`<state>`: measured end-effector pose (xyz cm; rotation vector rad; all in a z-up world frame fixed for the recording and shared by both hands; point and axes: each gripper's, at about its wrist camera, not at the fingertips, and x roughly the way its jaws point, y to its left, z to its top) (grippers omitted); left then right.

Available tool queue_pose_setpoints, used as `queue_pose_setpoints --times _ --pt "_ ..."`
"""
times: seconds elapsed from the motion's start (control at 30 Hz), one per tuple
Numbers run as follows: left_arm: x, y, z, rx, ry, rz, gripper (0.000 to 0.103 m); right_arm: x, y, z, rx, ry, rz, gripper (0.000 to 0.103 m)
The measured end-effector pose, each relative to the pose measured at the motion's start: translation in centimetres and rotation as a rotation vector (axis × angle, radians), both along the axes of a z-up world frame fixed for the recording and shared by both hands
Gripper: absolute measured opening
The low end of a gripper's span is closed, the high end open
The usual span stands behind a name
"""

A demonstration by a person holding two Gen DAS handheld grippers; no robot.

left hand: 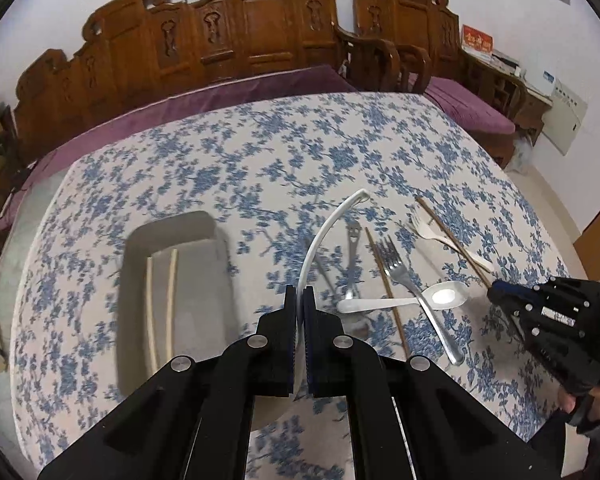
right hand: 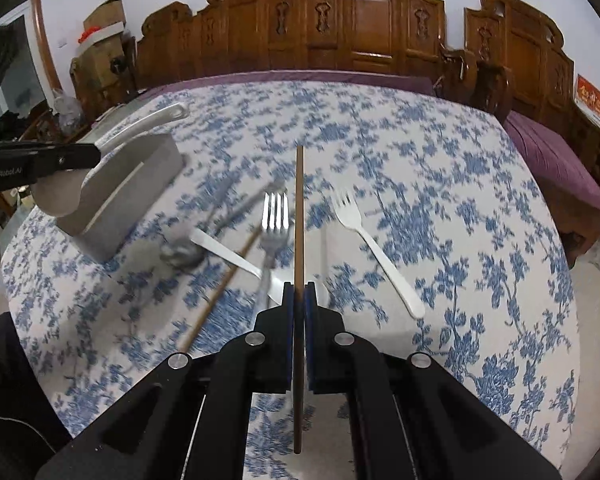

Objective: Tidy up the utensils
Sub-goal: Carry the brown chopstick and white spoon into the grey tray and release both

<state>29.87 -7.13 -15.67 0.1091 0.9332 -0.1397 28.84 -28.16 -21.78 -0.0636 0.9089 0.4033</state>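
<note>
My left gripper (left hand: 299, 292) is shut on the curved handle of a large white spoon (left hand: 324, 232), held above the floral tablecloth. In the right wrist view the same spoon's bowl (right hand: 58, 196) hangs beside the grey tray (right hand: 140, 188), with the left gripper (right hand: 96, 154) on its handle. The tray (left hand: 172, 228) holds two pale chopsticks (left hand: 162, 300). My right gripper (right hand: 299, 288) is shut on a brown chopstick (right hand: 299, 208) that points straight ahead between the pads. From the left wrist view, the right gripper (left hand: 494, 286) holds that chopstick (left hand: 452, 238) low over the table.
Loose on the cloth lie a metal fork (right hand: 275, 216), a white plastic fork (right hand: 376, 248), a small white spoon (left hand: 444, 294), a second brown chopstick (left hand: 384, 280) and a metal spoon (left hand: 352, 256). A carved wooden bench (left hand: 252, 28) with purple cushions stands behind the table.
</note>
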Motion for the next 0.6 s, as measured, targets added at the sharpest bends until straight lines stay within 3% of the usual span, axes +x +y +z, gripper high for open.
queue_pose_setpoints --times 0.33,0.6 --pt "-0.5 6.1 1.0 -0.045 -0.045 0.027 0.003 -0.3 5.6 4.2 0.04 -0.067 0.057 0.006" --pt "0.2 10.8 -0.8 -0.122 -0.045 0.074 0.003 0.2 11.9 4.4 0.078 -0.067 0.121 0.006"
